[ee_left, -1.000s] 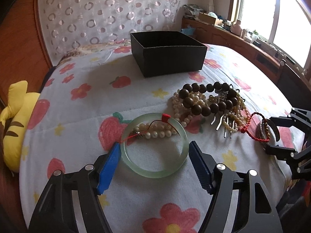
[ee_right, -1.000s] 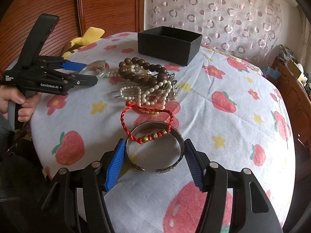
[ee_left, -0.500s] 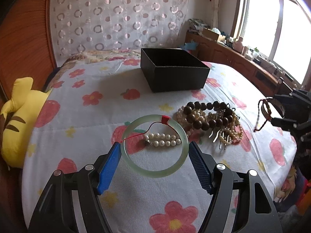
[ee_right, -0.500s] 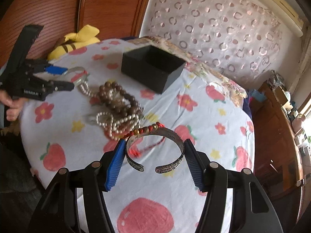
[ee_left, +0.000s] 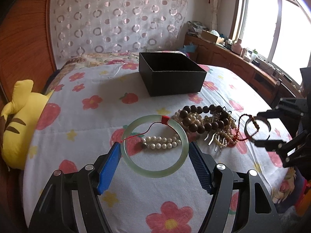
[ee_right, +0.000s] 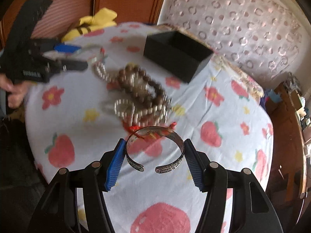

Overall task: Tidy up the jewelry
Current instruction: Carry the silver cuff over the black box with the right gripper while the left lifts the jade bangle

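Under both claws lies a bed with a white strawberry-and-flower quilt, a window to the right. Both point down at it. The left claw grips a pale green round bangle. The right claw grips an open silver metal cuff. Ahead sits a black square box.

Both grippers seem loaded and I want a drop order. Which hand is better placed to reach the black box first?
Left, probably. The left gripper holds the green bangle with the black box straight ahead. The right gripper, clamping the silver cuff, has the bead pile between.
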`<state>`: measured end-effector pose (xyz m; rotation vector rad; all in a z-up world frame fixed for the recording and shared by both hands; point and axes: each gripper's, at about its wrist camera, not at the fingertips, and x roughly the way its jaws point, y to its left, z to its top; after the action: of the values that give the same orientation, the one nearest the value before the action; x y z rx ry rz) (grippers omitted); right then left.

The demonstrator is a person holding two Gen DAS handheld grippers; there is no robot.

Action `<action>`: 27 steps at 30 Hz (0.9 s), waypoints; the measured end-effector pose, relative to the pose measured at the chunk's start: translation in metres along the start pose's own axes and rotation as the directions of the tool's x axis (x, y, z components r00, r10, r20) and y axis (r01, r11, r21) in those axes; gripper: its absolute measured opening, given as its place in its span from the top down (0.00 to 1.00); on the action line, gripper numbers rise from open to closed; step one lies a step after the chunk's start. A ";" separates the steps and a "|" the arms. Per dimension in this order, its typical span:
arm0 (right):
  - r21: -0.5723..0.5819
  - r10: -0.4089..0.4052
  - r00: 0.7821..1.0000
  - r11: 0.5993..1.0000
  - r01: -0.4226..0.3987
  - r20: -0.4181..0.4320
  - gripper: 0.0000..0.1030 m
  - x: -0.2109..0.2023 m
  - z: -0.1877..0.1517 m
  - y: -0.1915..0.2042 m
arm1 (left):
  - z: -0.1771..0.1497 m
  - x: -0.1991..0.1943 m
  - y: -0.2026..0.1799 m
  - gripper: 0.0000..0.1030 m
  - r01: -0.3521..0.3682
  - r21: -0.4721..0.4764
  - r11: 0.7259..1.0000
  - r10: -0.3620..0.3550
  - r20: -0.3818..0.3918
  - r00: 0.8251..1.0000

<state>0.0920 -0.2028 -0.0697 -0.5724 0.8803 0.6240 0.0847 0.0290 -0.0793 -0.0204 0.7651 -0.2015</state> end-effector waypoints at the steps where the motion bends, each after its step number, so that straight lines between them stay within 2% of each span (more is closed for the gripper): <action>1: 0.000 0.000 1.000 1.000 0.000 -0.012 0.39 0.001 -0.005 -0.001 | 0.000 -0.001 -0.001 0.34 0.000 0.002 1.000 0.000 0.001 1.000; 8: 0.006 -0.023 0.998 1.000 0.024 -0.058 0.39 -0.008 -0.032 -0.009 | 0.002 -0.003 -0.005 0.34 -0.003 0.011 1.000 0.003 0.013 1.000; 13: -0.008 -0.099 0.990 0.995 0.099 -0.099 0.39 -0.013 -0.043 -0.021 | 0.001 -0.004 -0.008 0.34 -0.002 0.018 1.000 0.002 0.016 1.000; 14: -0.020 -0.140 0.985 0.990 0.138 -0.099 0.39 -0.016 -0.043 -0.023 | 0.002 -0.004 -0.008 0.34 -0.001 0.018 1.000 0.001 0.017 1.000; 19: -0.013 -0.167 0.986 0.986 0.167 -0.013 0.39 -0.040 -0.026 -0.031 | 0.001 -0.006 -0.009 0.34 0.001 0.018 1.000 -0.001 0.022 1.000; 24: -0.068 -0.120 0.992 0.990 0.122 0.042 0.39 -0.045 0.003 -0.016 | 0.001 -0.008 -0.008 0.34 -0.003 0.013 1.000 0.002 0.025 1.000; 27: -0.095 -0.064 0.997 0.993 0.068 0.043 0.39 -0.036 0.019 -0.003 | 0.001 -0.009 -0.005 0.34 -0.005 0.006 1.000 0.005 0.027 1.000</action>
<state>0.0863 -0.2009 -0.0292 -0.6710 0.7935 0.6182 0.0778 0.0258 -0.0722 -0.0153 0.7377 -0.1983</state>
